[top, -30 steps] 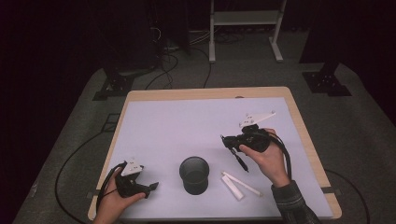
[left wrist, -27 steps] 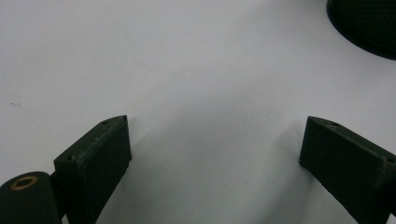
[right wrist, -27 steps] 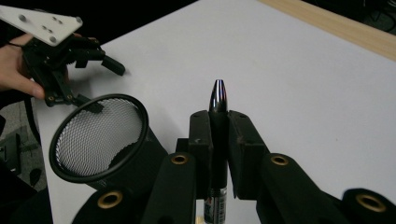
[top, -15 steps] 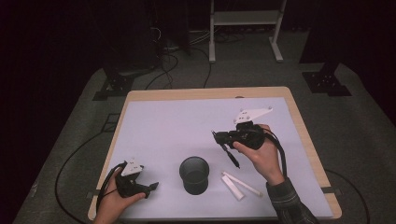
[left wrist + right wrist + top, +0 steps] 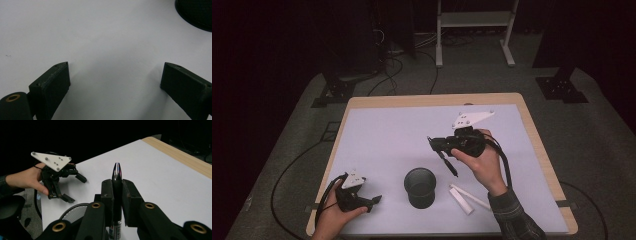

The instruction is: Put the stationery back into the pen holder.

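Tabletop (image 5: 402, 135) white, wood-edged, dark room around; right claw (image 5: 432, 142) pinching pen (image 5: 448, 164), left claw (image 5: 374, 201) spread.

- The right gripper (image 5: 435, 145): black body, a pale grey three-cornered plate on top dotted with small screws, and a black cable looping back past the wrist.
- In the right gripper view, its two black jaws show brass-coloured rings at the pivots of the linkage.
- The left gripper (image 5: 373, 200): the same black build, a smaller pale plate on top, a black cable curving off the table edge.
- In the left gripper view, blocky black jaws with small screw holes in their tips, one brass ring at lower left.
- Right sleeve (image 5: 517, 222): dark plaid cuff.
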### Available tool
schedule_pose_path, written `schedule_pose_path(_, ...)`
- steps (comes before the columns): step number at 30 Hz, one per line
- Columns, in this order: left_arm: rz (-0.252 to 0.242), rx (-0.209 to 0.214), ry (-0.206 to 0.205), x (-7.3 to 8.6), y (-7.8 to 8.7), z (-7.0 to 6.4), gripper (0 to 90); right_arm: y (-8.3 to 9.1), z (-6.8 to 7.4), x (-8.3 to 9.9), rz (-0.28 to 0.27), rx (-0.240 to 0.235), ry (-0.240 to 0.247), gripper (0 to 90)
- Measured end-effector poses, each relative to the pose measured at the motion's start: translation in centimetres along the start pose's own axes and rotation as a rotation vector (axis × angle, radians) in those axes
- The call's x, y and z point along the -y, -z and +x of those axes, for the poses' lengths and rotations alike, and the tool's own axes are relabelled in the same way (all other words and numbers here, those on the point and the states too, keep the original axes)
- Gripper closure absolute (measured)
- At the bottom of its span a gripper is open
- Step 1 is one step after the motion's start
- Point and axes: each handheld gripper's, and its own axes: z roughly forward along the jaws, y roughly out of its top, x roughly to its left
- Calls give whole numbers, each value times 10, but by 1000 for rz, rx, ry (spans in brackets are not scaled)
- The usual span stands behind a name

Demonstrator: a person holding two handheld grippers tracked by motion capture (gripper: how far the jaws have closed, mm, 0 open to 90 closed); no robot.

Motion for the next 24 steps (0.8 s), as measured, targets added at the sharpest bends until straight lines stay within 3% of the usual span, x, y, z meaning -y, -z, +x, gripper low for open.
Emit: schedule_pose_path(24,1,1,0,0,0,0,79,-32,22,-19,-20,-89,29,797)
